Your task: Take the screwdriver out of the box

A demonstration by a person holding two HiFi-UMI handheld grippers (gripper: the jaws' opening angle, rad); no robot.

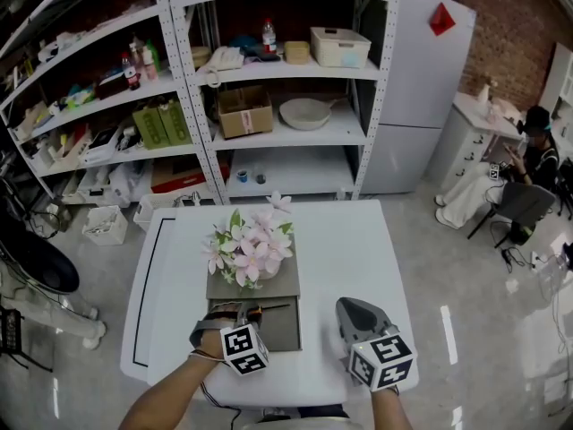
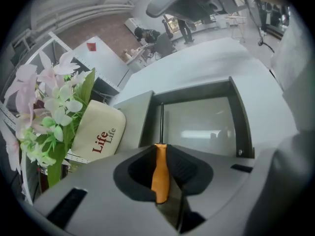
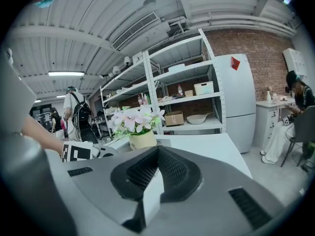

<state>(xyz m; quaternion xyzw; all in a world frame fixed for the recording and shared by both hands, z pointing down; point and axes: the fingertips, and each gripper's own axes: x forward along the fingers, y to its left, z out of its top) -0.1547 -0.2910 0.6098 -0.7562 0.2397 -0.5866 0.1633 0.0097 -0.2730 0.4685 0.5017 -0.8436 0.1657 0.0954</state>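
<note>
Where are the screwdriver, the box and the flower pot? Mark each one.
Screwdriver [image 2: 159,173]: left gripper view, orange handle.
Box [image 2: 242,124]: left gripper view, dark right wall.
Flower pot [image 2: 96,132]: left gripper view, cream lettered side.

**Desk before the shelves, box at its near middle**

The box [image 1: 279,334] sits on the desk [image 1: 358,240], midway across and toward the near edge. A flower pot [image 1: 251,251] stands on the box's far half. The screwdriver [image 1: 270,310] lies in the near half along its far wall, handle to the left. The left tongs [image 2: 158,149] are at the box's near left corner, closed round that handle. The right tongs [image 1: 354,312] are just right of the box. Behind the desk stand shelves [image 1: 269,106], with a fridge [image 1: 421,79] to their right and a seated person [image 1: 537,150] farther right.
</note>
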